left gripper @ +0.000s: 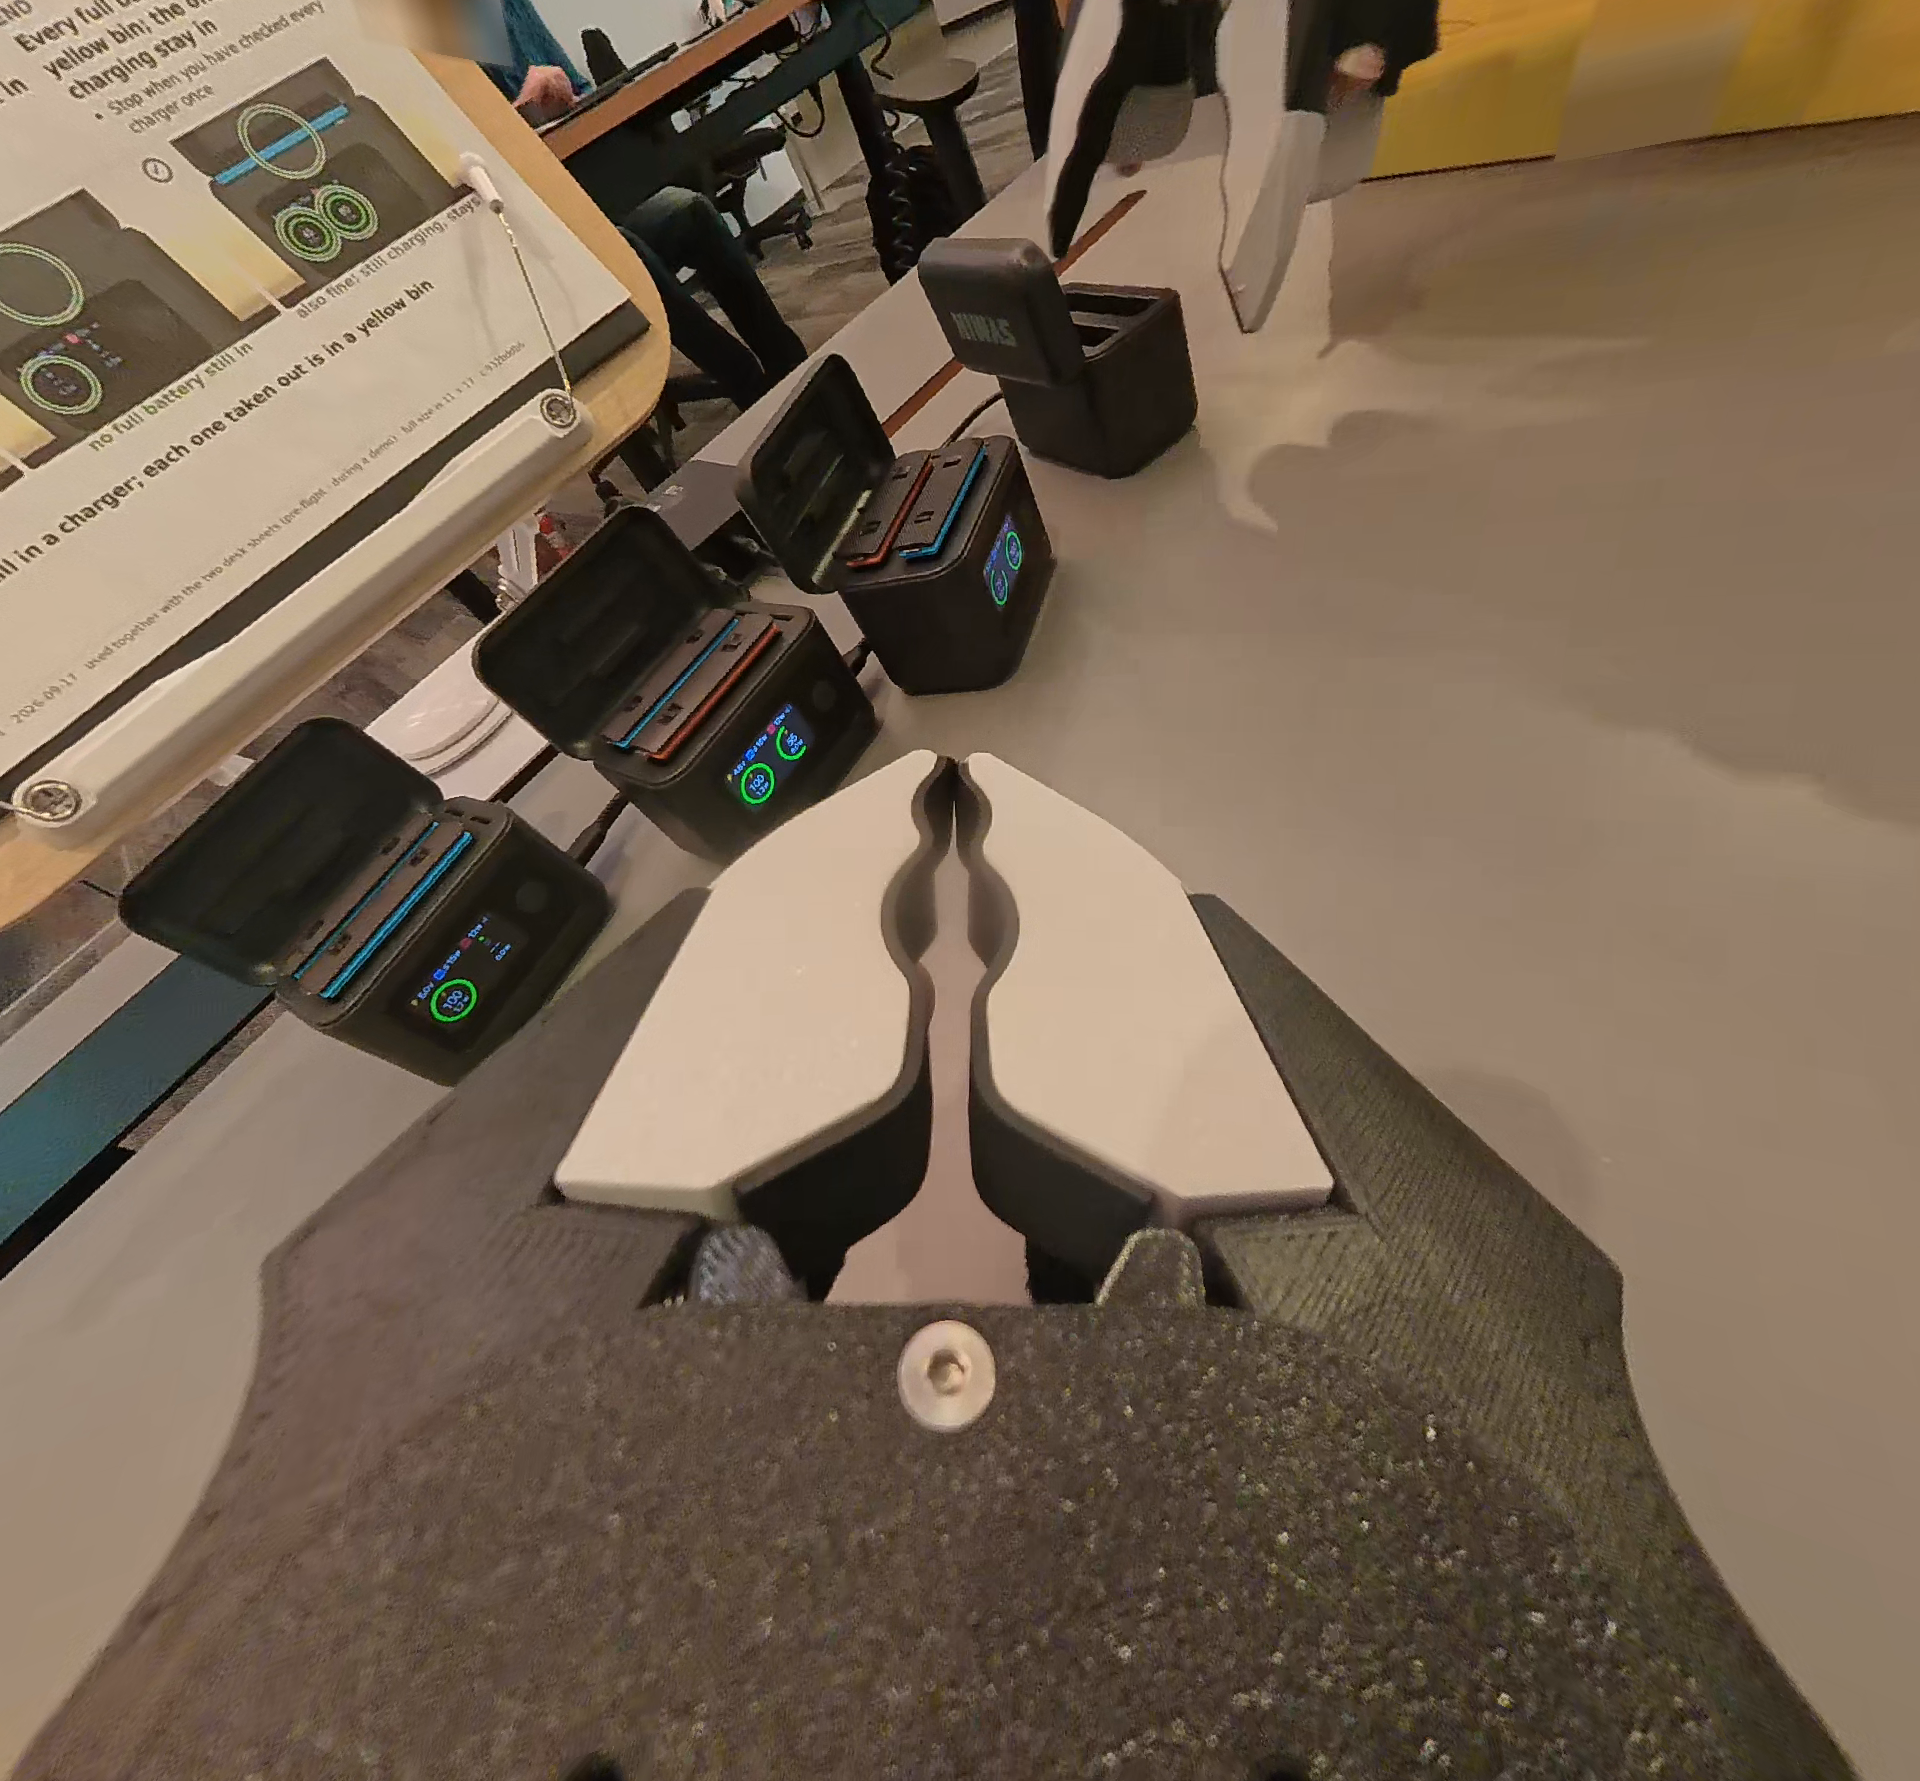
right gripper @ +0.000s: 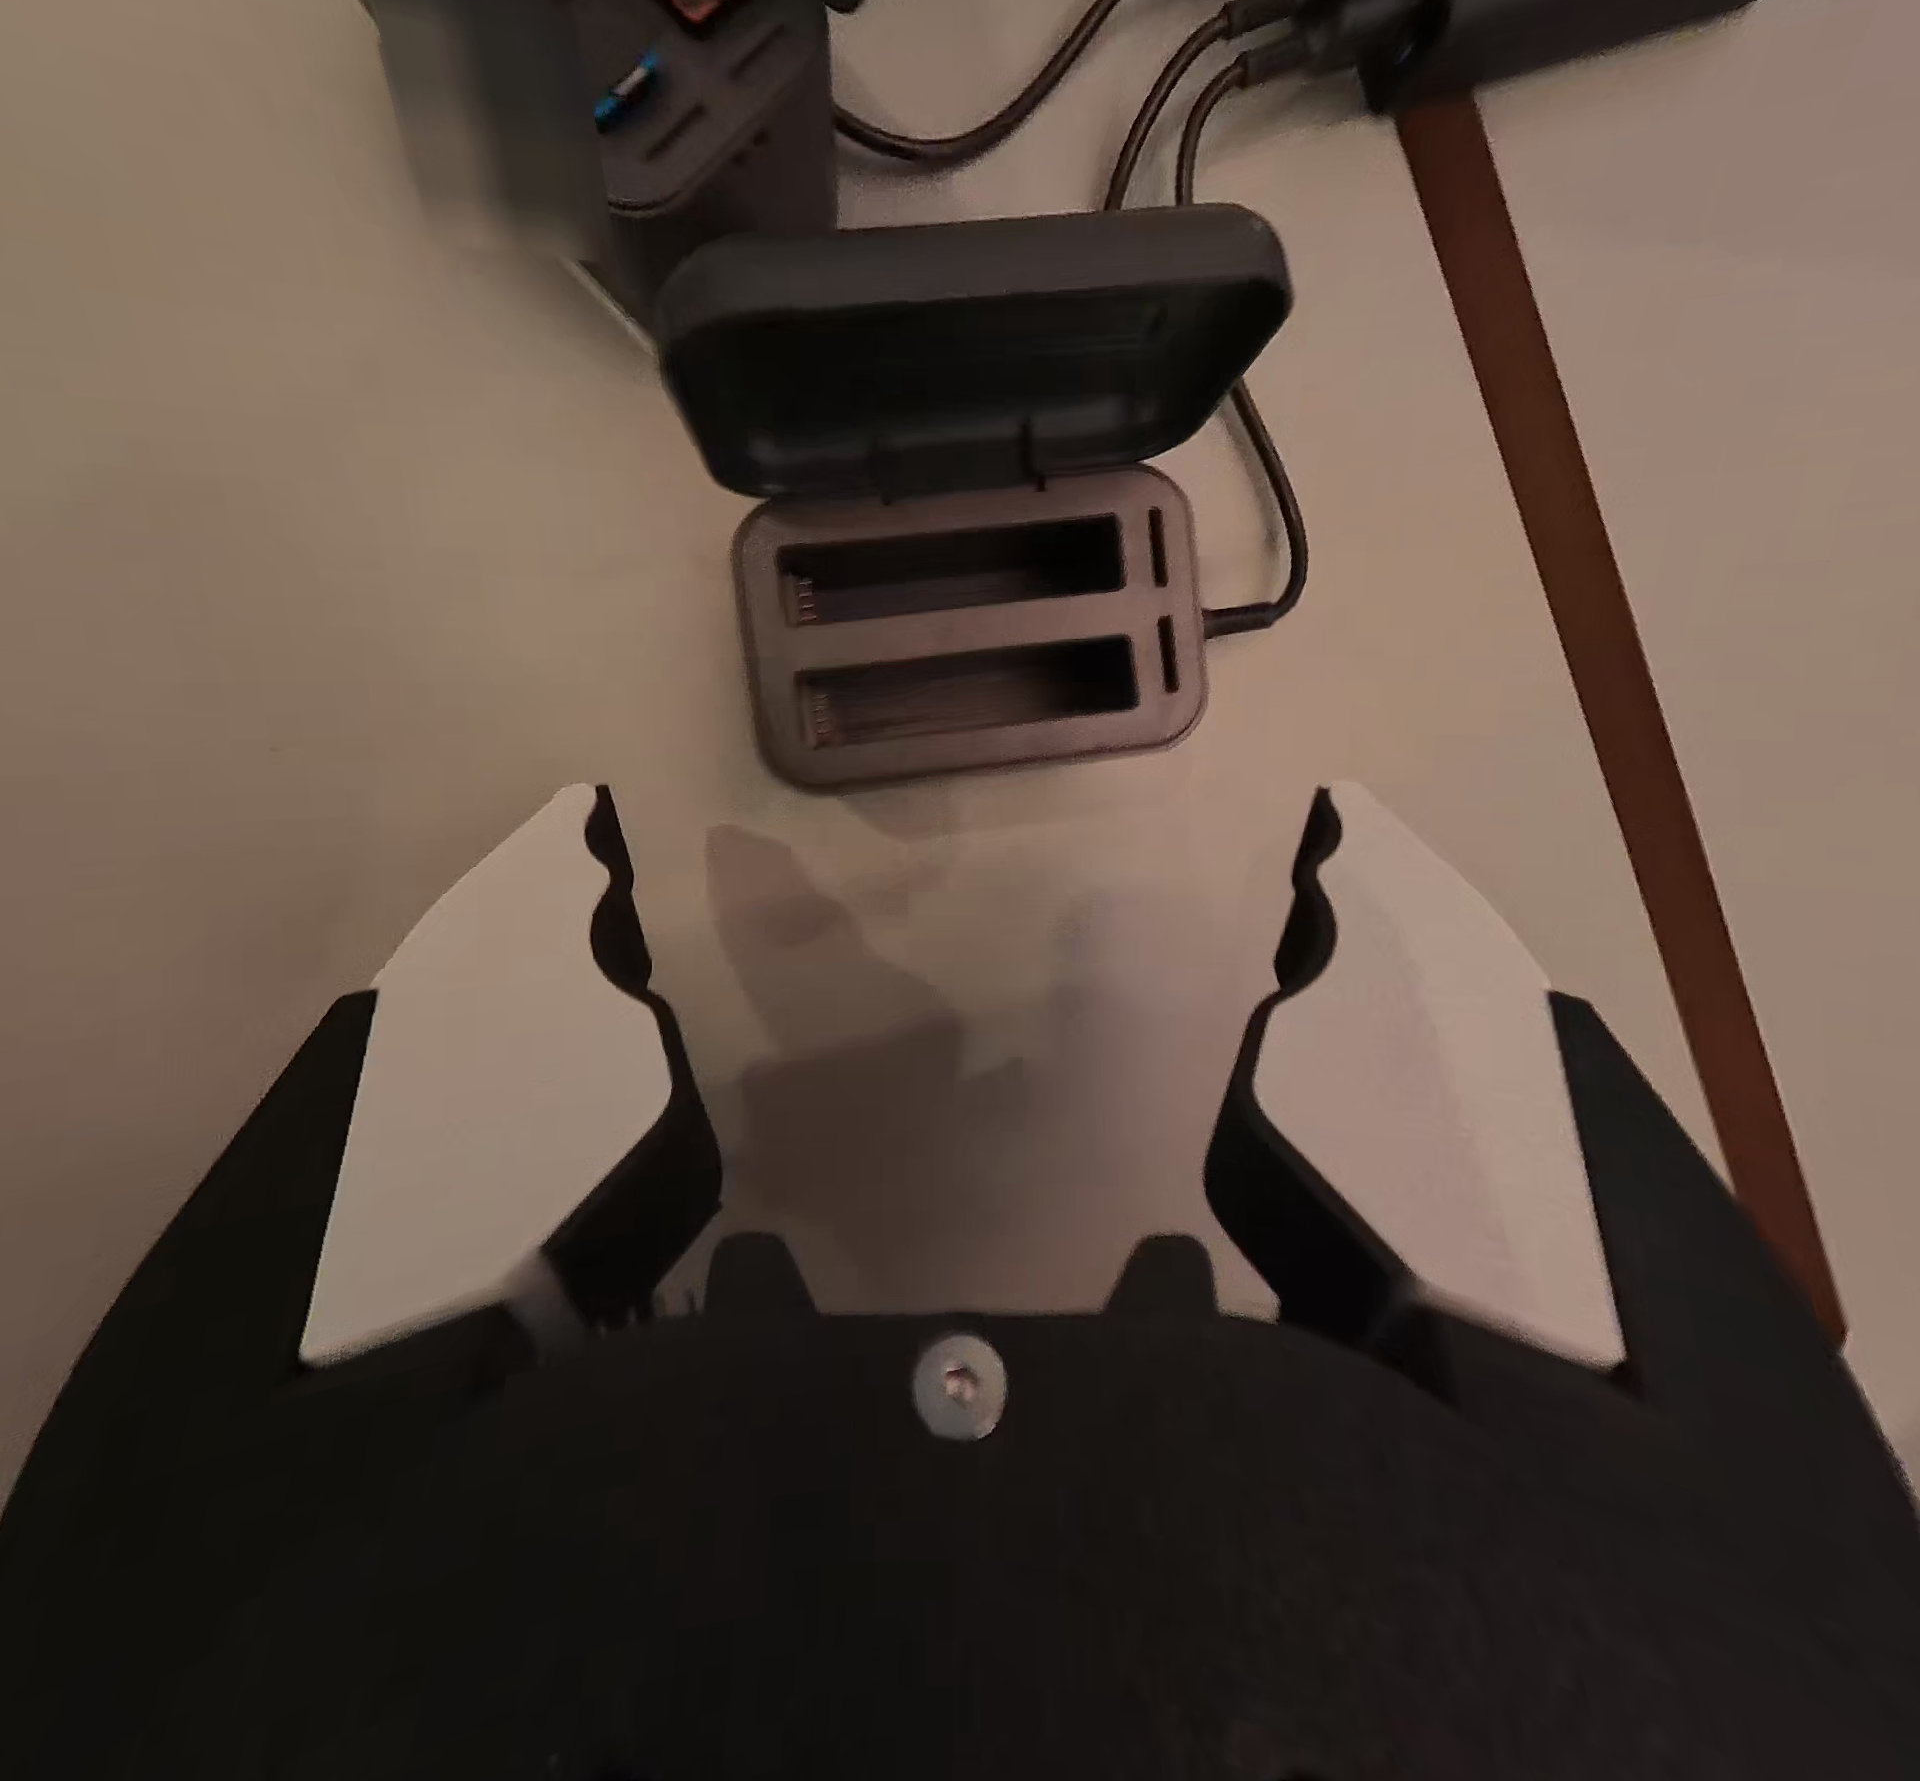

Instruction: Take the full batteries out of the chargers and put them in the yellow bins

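- So far, four chargers stand in a row along the far edge of the table (left gripper: 1455, 692), all with lids up.
- The end charger (right gripper: 971, 645), right below the right gripper, shows both slots bare, so that one looks finished (or it never held any).
- The nearest charger (left gripper: 416, 910) holds blue-edged batteries (left gripper: 390, 910), and its screen shows a closed green ring.
- The second charger (left gripper: 717, 692) carries a blue-edged and an orange-edged battery; one ring on its screen looks closed, the other only partial.
- The third charger (left gripper: 935, 557) is also loaded, with two green rings on its screen that are too small to judge.
- By my judgement most of the job is left: the full ones still have to be pulled and dropped off, and no yellow bins show in either view.
- The left gripper (left gripper: 951, 775) is clenched, tips nearly meeting, holding nothing, and hangs above the table just in front of the second charger.
- The right gripper (right gripper: 961, 801) is spread wide and empty, touching nothing, poised over the end charger.
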